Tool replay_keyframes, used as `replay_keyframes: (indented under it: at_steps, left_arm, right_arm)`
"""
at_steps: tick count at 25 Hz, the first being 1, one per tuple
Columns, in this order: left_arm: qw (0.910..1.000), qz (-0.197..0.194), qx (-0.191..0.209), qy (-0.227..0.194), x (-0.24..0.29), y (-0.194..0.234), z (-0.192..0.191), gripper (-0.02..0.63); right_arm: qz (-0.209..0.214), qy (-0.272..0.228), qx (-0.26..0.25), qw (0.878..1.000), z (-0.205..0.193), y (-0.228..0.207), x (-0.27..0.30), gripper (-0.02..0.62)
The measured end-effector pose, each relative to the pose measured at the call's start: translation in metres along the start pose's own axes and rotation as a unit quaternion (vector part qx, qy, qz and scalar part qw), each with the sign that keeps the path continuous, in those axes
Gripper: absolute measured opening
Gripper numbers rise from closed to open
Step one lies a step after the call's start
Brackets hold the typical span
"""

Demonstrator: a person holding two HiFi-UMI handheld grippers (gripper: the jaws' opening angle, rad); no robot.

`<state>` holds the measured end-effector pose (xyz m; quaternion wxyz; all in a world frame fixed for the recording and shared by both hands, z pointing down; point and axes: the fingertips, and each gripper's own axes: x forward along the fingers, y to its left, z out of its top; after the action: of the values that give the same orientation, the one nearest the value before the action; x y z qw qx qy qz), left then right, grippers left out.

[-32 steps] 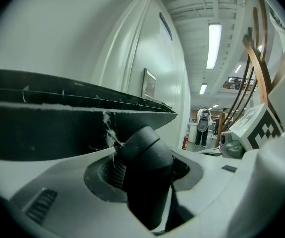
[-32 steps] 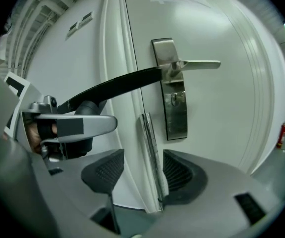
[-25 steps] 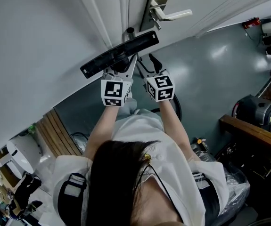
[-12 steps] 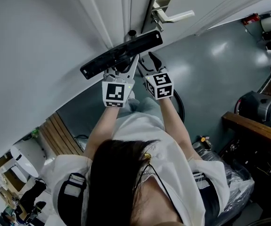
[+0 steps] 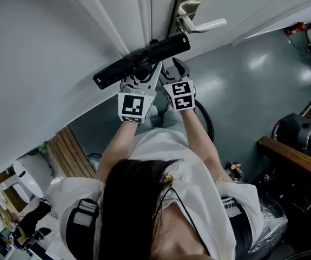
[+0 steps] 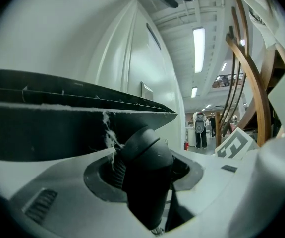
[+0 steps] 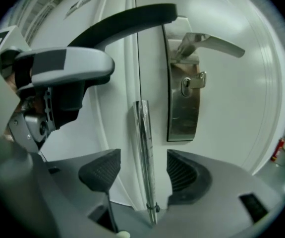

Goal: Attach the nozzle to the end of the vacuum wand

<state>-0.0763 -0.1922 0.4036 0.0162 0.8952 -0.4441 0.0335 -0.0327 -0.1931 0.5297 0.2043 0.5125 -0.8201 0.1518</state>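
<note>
One black floor nozzle [image 5: 141, 63], one chrome wand [image 7: 143, 143], one door lever handle [image 5: 204, 25], and two grippers: left gripper [image 5: 138, 83], right gripper [image 7: 141, 173].

Nozzle [image 5: 141, 64] is matte black with white fluff, wand [image 7: 143, 152] shiny chrome. Door [image 5: 160, 15] is plain white. Left hand-held gripper [image 6: 147, 172] and right hand-held gripper [image 7: 142, 170]: pale grey, black ribbed pads, white cubes with black square markers.

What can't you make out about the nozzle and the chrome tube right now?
Left gripper view: the nozzle neck's lower end, behind the left gripper, which clamps it.
Right gripper view: lower end of the chrome tube, behind the right gripper; its jaws have just been opening, tube between them untouched.
Head view: whether neck and tube meet, covered by both grippers.
</note>
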Motion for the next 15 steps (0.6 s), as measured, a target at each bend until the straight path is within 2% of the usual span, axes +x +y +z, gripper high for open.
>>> replay_keyframes:
  at_steps: [9,15]
  left_arm:
    - [0.9996,0.018,-0.019,-0.005,0.011,0.001,0.018,0.196]
    - [0.9997,0.024,-0.009,0.0,0.016,0.002,0.02,0.196]
  right_arm:
    - [0.024,0.034,-0.002,0.999,-0.011,-0.006,0.045,0.288]
    - [0.046,0.047,-0.007,0.998,-0.016,-0.004,0.063,0.288]
